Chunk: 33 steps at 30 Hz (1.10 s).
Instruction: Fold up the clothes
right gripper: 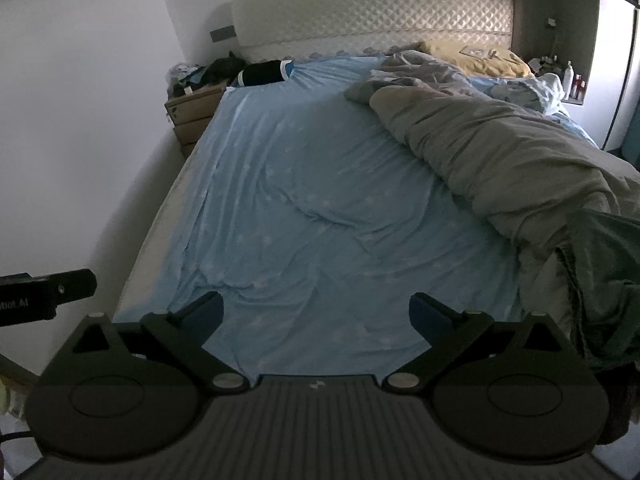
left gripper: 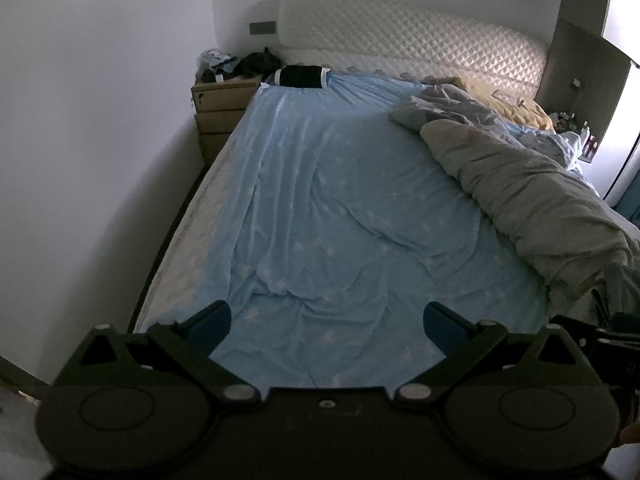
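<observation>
Garment (right gripper: 604, 280): dark green, crumpled at the bed's edge, right of and just beyond the right fingers (right gripper: 316, 316); the right hand is nearer. Long axis unclear, since the frame cuts it off.
Right fingers: spread wide, empty, over the blue sheet (right gripper: 304, 200).
Left fingers (left gripper: 327, 324): spread wide, empty; the garment shows only as a sliver far right (left gripper: 622, 288).
Dim light hides folds and seams.
</observation>
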Each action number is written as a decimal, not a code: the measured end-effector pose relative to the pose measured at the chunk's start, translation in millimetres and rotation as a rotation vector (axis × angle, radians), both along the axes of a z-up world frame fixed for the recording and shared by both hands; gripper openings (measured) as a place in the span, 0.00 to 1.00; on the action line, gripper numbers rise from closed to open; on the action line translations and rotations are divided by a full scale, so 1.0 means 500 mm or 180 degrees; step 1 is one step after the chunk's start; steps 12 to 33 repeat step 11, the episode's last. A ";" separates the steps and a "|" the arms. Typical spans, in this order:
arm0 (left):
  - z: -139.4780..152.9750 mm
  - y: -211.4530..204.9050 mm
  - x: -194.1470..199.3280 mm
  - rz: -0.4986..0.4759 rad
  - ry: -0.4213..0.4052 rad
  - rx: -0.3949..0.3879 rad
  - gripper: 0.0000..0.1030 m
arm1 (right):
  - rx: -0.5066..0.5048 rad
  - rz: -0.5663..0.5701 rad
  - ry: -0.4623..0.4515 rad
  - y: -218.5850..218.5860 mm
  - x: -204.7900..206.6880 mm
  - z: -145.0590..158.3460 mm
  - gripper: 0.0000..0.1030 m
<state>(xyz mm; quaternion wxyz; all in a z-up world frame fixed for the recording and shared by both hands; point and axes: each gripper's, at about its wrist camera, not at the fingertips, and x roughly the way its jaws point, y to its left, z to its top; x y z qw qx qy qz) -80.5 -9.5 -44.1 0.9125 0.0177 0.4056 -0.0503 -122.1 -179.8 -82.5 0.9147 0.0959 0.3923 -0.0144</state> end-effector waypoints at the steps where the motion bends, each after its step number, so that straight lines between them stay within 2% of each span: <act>1: 0.000 -0.001 0.000 -0.0003 -0.0006 0.0004 1.00 | -0.0010 0.0001 -0.0009 -0.001 0.000 0.001 0.98; 33: -0.002 -0.007 -0.009 -0.0039 -0.0022 0.0009 1.00 | -0.0062 0.0003 -0.0047 -0.007 -0.007 0.004 0.98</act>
